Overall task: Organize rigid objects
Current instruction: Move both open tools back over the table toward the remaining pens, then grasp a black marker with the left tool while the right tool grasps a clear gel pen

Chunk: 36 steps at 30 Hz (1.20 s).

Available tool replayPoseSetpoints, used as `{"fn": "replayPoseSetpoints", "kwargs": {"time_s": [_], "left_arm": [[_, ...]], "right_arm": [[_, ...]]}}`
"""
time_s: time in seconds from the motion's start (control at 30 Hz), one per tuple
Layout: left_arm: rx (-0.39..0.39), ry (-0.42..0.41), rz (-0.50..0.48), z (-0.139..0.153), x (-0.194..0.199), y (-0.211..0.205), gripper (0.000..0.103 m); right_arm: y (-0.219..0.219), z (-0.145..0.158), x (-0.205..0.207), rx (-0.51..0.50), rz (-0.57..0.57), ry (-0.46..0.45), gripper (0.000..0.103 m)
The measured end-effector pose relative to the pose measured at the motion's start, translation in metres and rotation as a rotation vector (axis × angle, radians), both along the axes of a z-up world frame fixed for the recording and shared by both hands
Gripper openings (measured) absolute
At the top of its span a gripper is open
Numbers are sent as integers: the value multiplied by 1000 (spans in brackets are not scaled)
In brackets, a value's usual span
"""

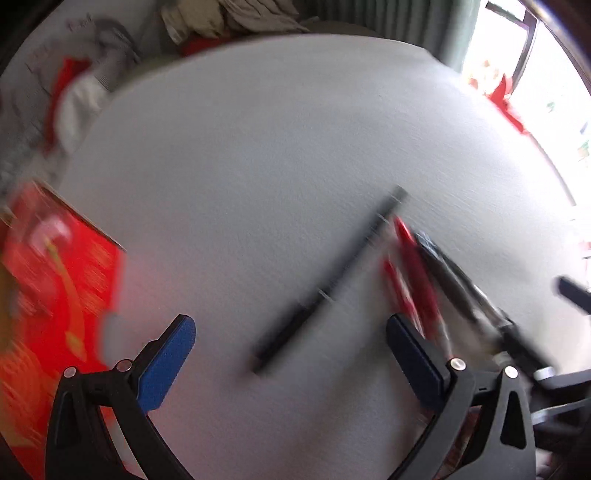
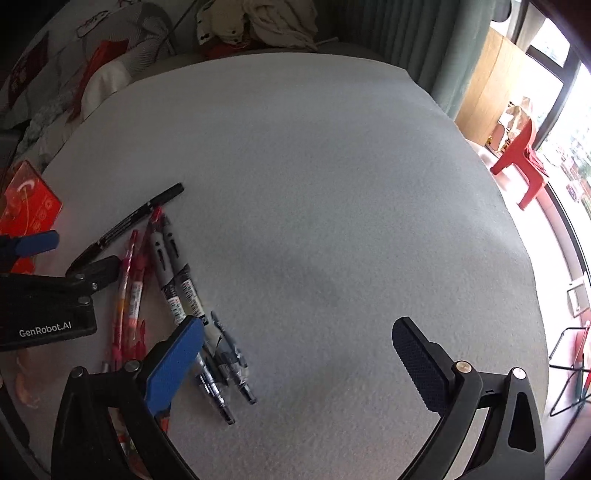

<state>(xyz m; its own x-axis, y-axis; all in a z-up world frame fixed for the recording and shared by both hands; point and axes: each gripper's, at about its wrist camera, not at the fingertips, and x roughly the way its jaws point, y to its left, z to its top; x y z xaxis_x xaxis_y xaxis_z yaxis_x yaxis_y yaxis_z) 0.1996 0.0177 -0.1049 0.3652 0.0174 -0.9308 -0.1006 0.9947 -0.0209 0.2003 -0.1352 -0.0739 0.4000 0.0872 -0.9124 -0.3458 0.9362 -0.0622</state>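
A black pen (image 1: 328, 284) lies slanted on the white table cloth (image 1: 277, 147), between and just ahead of the fingers of my open, empty left gripper (image 1: 291, 332). Red pens (image 1: 410, 280) and grey pens (image 1: 454, 280) lie to its right. The left wrist view is blurred. In the right wrist view the black pen (image 2: 129, 223), two red pens (image 2: 131, 291) and several grey pens (image 2: 177, 284) lie together at the left. My right gripper (image 2: 299, 354) is open and empty, with its left finger (image 2: 173, 365) over the grey pens' lower ends. The left gripper (image 2: 55, 280) shows at the left edge.
A red box (image 1: 48, 288) lies at the table's left edge, also seen in the right wrist view (image 2: 26, 199). Piled clothes and bedding (image 2: 258, 22) lie beyond the far edge. A red plastic chair (image 2: 521, 162) stands by the window at the right.
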Motion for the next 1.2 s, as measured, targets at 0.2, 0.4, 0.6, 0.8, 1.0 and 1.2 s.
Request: {"fn": "replayPoseSetpoints", "kwargs": {"time_s": [0.2,0.4,0.6,0.8,1.0,1.2], "left_arm": [[-127,-53,-130,3,-26,-22,103],[76,-95,-44,6,-6,-15,103],[54,-28,5,-15,3,-19,103],[95,-66,-17,-11,6,-25,103],[28,-75,-1,1,18,4,103],[27,-81,-68,4,18,-5,103]], "right_arm": [[-17,-4,-26,23,-3,36,102],[-45,-5,-22,85,-98,52,102],[-38,3,-9,58,-85,23,102],[-10,-2,14,-37,-8,-17,102],[16,-1,33,35,99,-9,60],[3,1,38,37,107,44,13]]}}
